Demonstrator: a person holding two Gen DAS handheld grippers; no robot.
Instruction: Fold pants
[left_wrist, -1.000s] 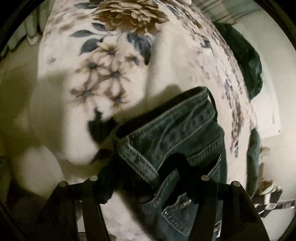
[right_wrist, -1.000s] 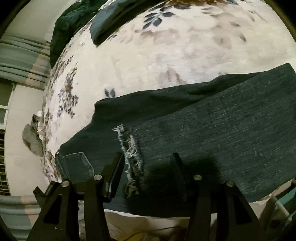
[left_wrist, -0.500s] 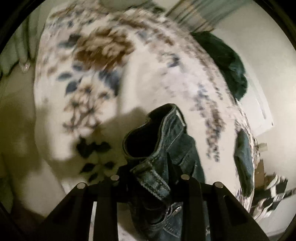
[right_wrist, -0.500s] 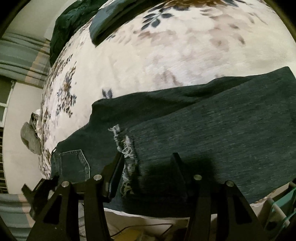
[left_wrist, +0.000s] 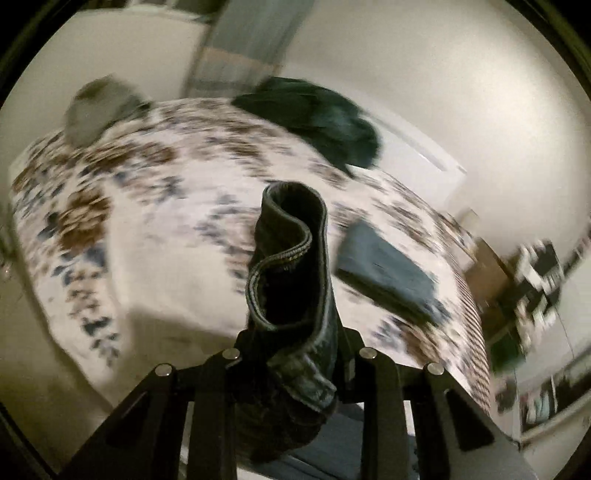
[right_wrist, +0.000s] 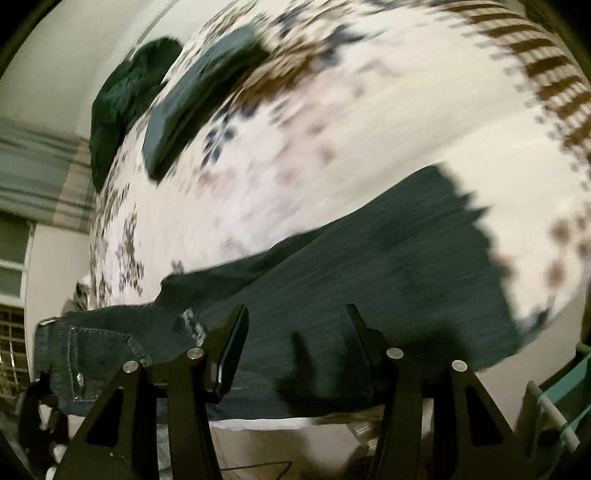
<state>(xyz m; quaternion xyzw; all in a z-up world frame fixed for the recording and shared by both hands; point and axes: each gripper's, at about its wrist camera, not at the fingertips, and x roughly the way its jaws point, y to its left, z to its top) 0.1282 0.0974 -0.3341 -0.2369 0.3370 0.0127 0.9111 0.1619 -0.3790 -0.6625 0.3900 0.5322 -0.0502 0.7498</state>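
Note:
Dark blue jeans lie across the near edge of a floral bedspread, legs toward the right, back pocket at the lower left. My left gripper is shut on the jeans' waistband, which stands up in a curled loop above the bed. My right gripper is open, its fingers just above the jeans' leg and holding nothing.
A folded dark garment lies on the bed to the right, with a dark green heap by the wall beyond it. A grey pillow sits at the far left. A teal basket stands by the bed's edge.
My left gripper has lifted the waistband well off the bed and tilted up toward the room. My right gripper has pulled back and up slightly from the leg; both views blur with motion.

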